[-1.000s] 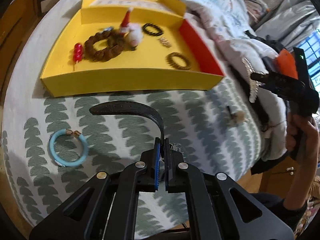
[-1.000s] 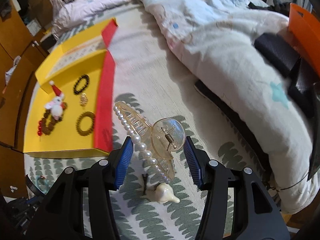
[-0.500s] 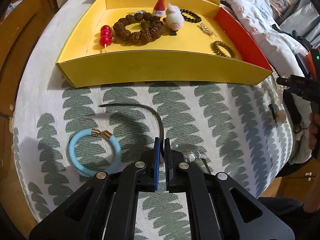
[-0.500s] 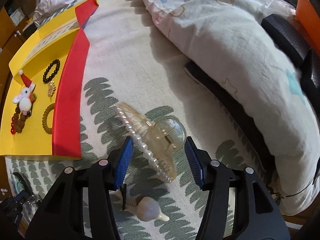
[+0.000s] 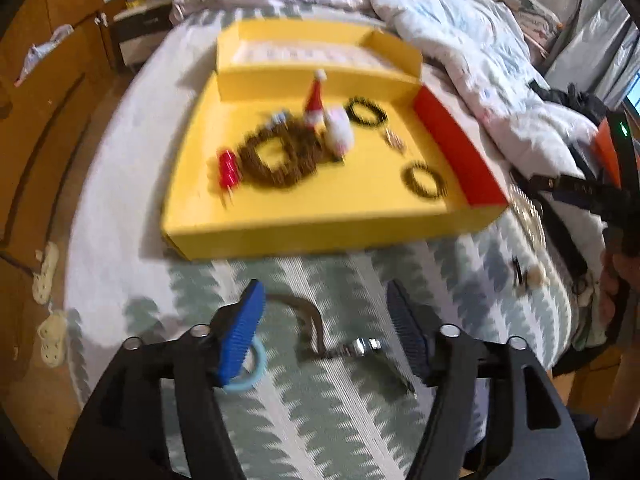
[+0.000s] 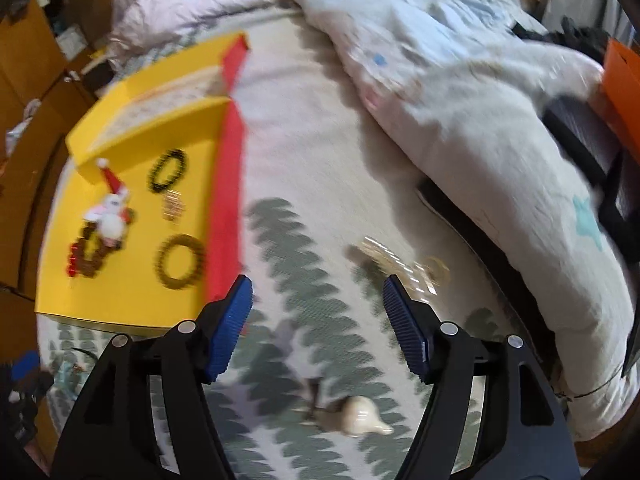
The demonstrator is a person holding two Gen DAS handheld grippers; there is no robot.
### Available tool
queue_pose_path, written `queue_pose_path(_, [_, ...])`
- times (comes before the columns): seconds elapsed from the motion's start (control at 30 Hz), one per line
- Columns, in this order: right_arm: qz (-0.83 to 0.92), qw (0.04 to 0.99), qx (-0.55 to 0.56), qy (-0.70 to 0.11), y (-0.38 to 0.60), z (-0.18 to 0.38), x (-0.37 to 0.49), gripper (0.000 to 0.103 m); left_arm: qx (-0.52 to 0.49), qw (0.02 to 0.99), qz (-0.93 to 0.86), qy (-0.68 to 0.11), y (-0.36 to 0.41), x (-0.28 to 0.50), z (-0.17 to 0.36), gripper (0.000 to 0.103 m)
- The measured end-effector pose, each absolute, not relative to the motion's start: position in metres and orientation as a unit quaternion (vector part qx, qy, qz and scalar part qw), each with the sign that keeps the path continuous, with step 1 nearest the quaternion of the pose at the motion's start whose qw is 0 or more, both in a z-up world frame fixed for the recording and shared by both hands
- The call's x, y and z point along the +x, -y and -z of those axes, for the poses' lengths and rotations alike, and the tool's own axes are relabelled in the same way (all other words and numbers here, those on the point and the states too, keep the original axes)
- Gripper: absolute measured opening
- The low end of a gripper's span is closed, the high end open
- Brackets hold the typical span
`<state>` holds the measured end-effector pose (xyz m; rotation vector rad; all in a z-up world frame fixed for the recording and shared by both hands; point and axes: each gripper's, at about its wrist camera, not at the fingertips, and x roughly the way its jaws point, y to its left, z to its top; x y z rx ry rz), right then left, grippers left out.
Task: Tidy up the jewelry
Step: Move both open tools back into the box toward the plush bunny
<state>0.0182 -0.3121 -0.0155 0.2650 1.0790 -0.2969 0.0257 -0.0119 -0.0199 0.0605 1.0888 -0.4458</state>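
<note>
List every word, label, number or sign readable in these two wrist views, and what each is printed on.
None can be read.
Yellow cardboard tray: pale printed panel in its rear compartment, motion-blurred in both views, illegible.
Orange device at the right edge: small green light only, no text.

A rumpled pale quilt (image 6: 460, 92) lies on the leaf-patterned bedspread (image 5: 360, 420) beside wooden cabinets (image 5: 36, 92).

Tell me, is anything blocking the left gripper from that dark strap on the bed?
Nothing visible does. The left gripper is open right over the strap; only the blue ring lies beside it, partly behind one finger.
</note>
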Motion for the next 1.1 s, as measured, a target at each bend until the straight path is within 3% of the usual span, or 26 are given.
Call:
queue_pose_path(0.2, [0.08,0.863,0.114,-0.485,0.266,-0.005,0.039,0.076,-0.006,0.842,0.189,-0.506,0.007,0.075,0.002,0.077])
queue_pose_path(0.67, [0.015,0.862,0.072,-0.502,0.197,0.011,0.096,0.077,0.0,0.806,0.164,-0.568,0.015,0.151,0.073,0.077])
queue_pose_path(1.1, [-0.004,0.856,0.084,-0.51,0.191,0.031,0.123,0.077,-0.001,0.802,0.152,-0.577,0.013,0.174,0.09,0.077])
